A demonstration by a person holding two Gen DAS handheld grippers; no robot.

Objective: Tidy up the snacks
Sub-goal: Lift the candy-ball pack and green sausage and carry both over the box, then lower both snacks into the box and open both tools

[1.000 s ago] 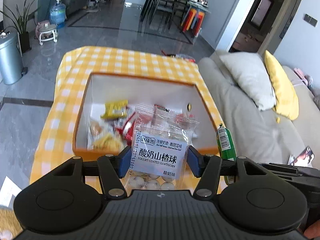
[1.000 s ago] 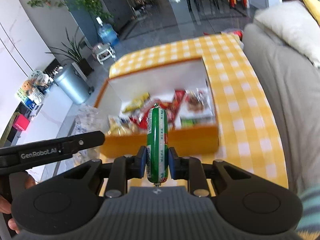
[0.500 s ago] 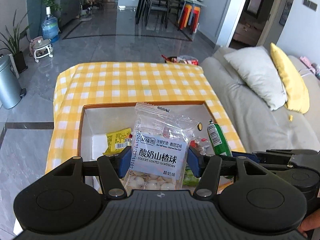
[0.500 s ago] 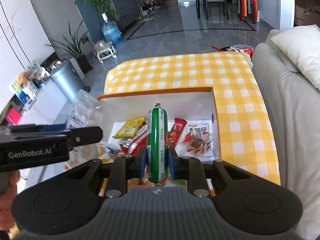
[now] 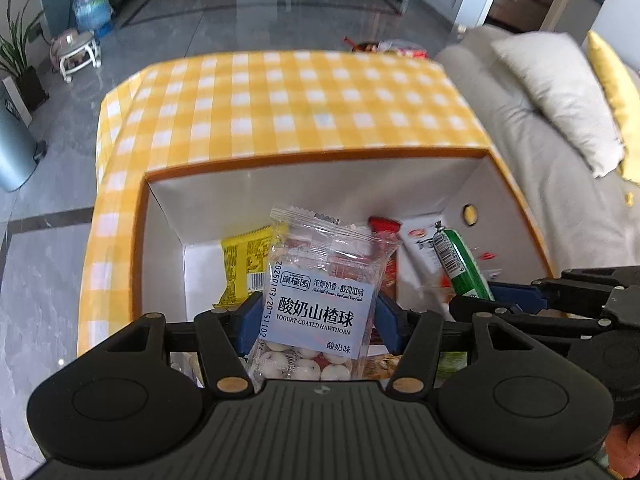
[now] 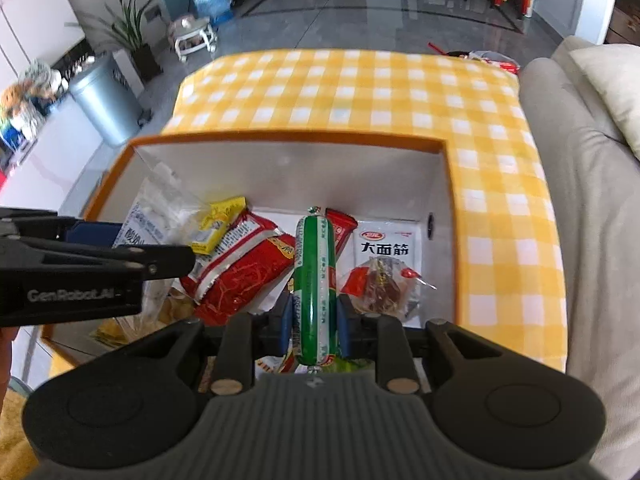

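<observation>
your left tool [image 5: 316, 320] grips the yogurt-coated hawthorn bag [image 5: 320, 304], your right tool [image 6: 314, 328] the green sausage [image 6: 315, 284], both over the orange box [image 6: 280, 138], seemingly not yet inside. next: lower, release.

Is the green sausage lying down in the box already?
No, the right claw is shut on the green sausage, holding it above the box.

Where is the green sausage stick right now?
The green sausage stick is clamped upright in the right tool, over the orange-rimmed box, above the red snack packets.
</observation>
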